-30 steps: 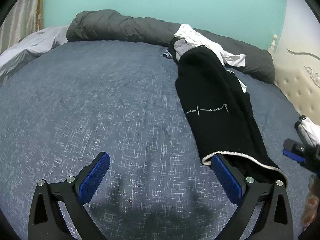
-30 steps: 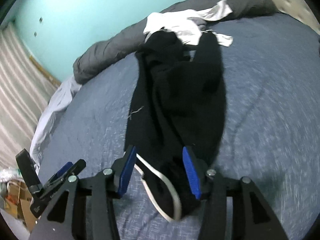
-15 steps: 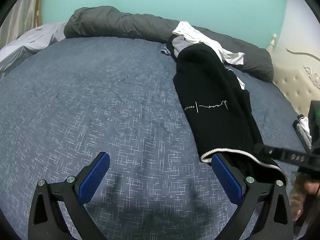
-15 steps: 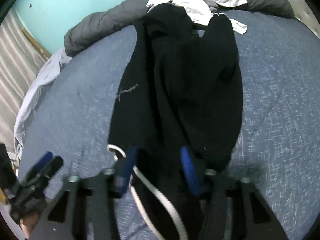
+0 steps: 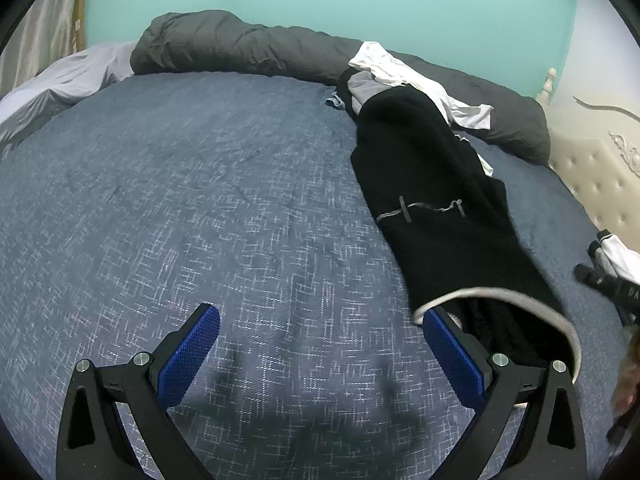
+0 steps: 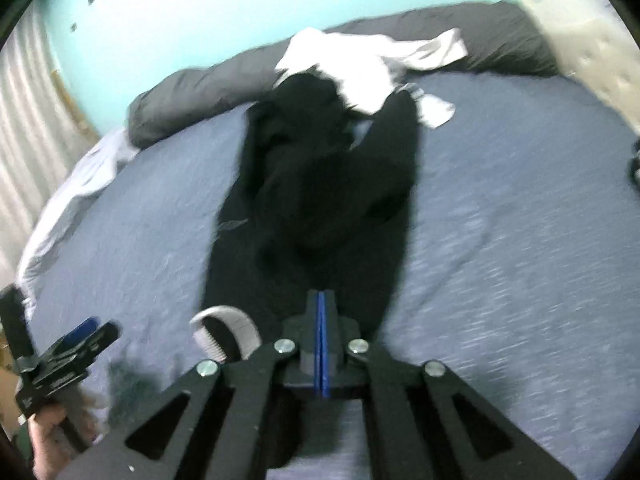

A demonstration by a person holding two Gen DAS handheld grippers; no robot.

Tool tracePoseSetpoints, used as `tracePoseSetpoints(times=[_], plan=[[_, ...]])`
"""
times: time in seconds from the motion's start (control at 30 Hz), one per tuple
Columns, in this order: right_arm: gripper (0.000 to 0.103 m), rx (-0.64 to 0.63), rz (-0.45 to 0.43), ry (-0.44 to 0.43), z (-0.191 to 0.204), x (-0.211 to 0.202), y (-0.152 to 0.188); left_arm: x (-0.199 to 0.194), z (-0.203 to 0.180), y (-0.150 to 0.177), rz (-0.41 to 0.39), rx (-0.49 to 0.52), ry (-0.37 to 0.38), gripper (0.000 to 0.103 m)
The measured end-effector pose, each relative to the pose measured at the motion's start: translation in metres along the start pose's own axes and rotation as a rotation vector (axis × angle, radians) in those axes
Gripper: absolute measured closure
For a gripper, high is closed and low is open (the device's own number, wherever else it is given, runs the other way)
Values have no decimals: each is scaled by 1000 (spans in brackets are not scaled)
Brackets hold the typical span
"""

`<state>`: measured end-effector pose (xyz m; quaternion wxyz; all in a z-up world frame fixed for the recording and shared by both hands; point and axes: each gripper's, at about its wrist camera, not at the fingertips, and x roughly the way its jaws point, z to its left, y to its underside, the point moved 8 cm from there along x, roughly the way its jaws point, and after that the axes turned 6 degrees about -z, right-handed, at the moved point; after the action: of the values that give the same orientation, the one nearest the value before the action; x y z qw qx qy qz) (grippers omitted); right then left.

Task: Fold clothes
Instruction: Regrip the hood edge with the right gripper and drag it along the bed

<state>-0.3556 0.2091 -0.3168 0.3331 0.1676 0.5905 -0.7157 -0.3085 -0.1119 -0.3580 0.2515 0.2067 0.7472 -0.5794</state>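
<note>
While my right tool (image 6: pixel 322 320) stands closed with its blue pads pressed flat together, I see black cloth bunched directly around and under its tip, so I record it as pinching the near end of the long black knit garment with pale trim (image 6: pixel 320 184); the picture is blurred, and I cannot make out the exact fold caught. That garment lies stretched out on the blue-grey woven bedspread (image 5: pixel 200 200), its long axis running from the near edge of the bed away toward the far bedding. Its pale-trimmed opening (image 5: pixel 496 294) faces me at the near end, while its far end reaches the heap of white and grey clothes (image 5: pixel 400 68) lying against the rolled dark grey duvet (image 5: pixel 240 46). A line of pale stitching (image 5: pixel 420 210) crosses the garment at about mid-length.

My left tool (image 5: pixel 320 344) is open, jaws wide apart, nothing between them but bedspread. Its right-hand finger (image 5: pixel 450 352) sits just beside the garment's trimmed opening; I cannot confirm contact. From the right wrist view, the left tool (image 6: pixel 86 336) shows to the left of the garment, apart from it.
</note>
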Motion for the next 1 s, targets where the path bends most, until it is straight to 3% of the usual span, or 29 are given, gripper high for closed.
tracePoseSetpoints(times=[0.13,0.27,0.3,0.33,0.4,0.6,0.73,0.8,1.0], plan=[[103,98,34,-5,-28,1,-1,1,0,0,2,-2,1,0],[97,66,47,-117,-1,1,0,1,2,0,1,-3,-3,0],[83,56,53,-134,7,4,1,1,2,0,1,-3,-4,0],[63,48,63,-145,16,9,3,1,2,0,1,-3,-5,0],[55,28,79,-164,30,19,6,1,3,0,0,-3,-7,0],[55,-33,155,-159,54,57,17,3,7,-1,0,-12,-10,0],[92,-82,181,-163,60,68,24,5,8,-1,3,-14,-10,0],[97,-109,175,-168,62,65,25,5,9,-1,2,-16,-9,0],[98,-95,97,-120,35,42,11,5,9,-1,2,-15,-10,0]])
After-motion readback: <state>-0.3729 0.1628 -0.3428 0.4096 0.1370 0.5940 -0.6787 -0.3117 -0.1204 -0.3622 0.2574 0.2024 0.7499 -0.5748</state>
